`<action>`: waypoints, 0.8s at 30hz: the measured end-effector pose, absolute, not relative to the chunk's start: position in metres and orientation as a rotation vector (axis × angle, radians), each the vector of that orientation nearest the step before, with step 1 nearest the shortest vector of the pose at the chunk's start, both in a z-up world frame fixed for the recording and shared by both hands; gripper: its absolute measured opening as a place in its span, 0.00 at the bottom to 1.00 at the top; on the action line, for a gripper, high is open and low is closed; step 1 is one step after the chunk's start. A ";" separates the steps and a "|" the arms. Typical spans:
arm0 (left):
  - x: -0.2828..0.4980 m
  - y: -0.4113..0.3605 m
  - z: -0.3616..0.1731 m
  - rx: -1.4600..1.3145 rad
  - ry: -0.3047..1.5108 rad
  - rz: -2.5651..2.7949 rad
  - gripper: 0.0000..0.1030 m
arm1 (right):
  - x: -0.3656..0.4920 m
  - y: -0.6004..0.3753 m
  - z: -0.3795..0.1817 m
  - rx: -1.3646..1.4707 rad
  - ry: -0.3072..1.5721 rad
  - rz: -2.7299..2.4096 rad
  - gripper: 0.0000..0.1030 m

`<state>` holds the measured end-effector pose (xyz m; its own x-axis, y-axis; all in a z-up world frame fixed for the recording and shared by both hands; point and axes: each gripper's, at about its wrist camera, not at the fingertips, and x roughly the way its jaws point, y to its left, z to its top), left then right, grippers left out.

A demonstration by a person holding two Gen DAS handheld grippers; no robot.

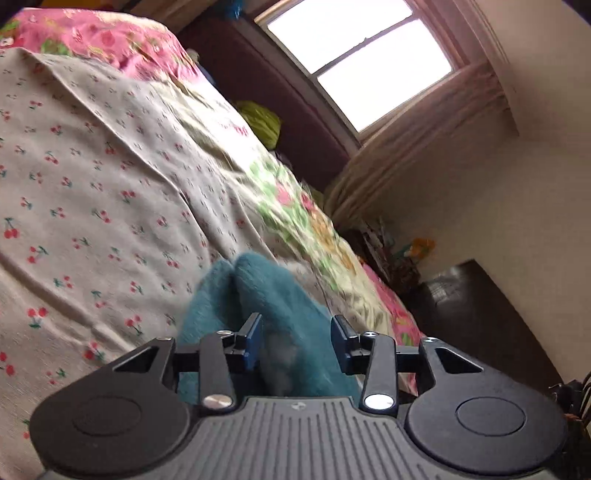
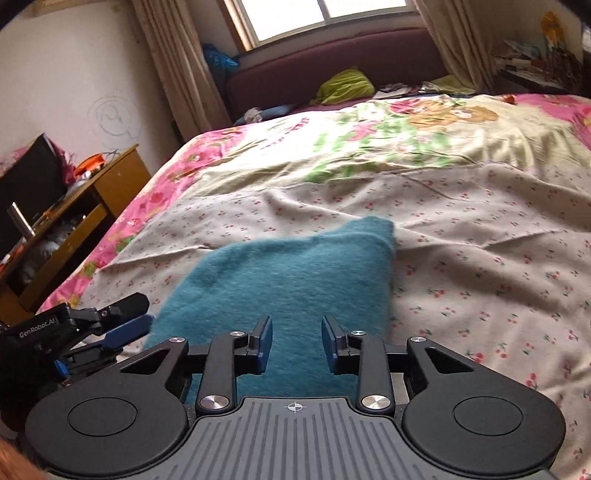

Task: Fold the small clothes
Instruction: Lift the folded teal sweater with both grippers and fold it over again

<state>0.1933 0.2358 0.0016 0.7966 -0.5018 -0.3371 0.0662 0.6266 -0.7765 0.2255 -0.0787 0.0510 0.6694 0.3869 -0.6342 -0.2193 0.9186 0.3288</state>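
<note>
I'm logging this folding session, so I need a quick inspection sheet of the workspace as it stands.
Surface: bed under a wrinkled cherry-print sheet.
Job's things: teal garment lying folded on the sheet.
Clutter: green cloth by the headboard.
Grippers: left gripper and right gripper open, garment in front of both, neither pinching it.
Cables: nothing seen.
Surroundings: window, curtains, wooden desk beside the bed.

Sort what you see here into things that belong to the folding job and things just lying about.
Belongs to the job:
- teal fuzzy garment, lying on the cherry-print sheet
- left tool, open
- right tool, open, the garment showing between its fingers

Just lying about:
- green cloth by the headboard
- wooden side table with clutter
- curtains
</note>
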 end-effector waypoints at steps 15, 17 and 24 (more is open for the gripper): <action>0.195 0.178 0.008 -0.461 0.878 -0.207 0.38 | 0.222 -0.135 -0.030 0.560 0.952 0.534 0.49; 0.187 0.186 0.017 -0.468 0.849 -0.202 0.36 | 0.223 -0.131 -0.021 0.536 0.954 0.555 0.38; 0.173 0.210 -0.021 -0.532 0.822 -0.118 0.38 | 0.214 -0.088 -0.002 0.294 0.920 0.534 0.30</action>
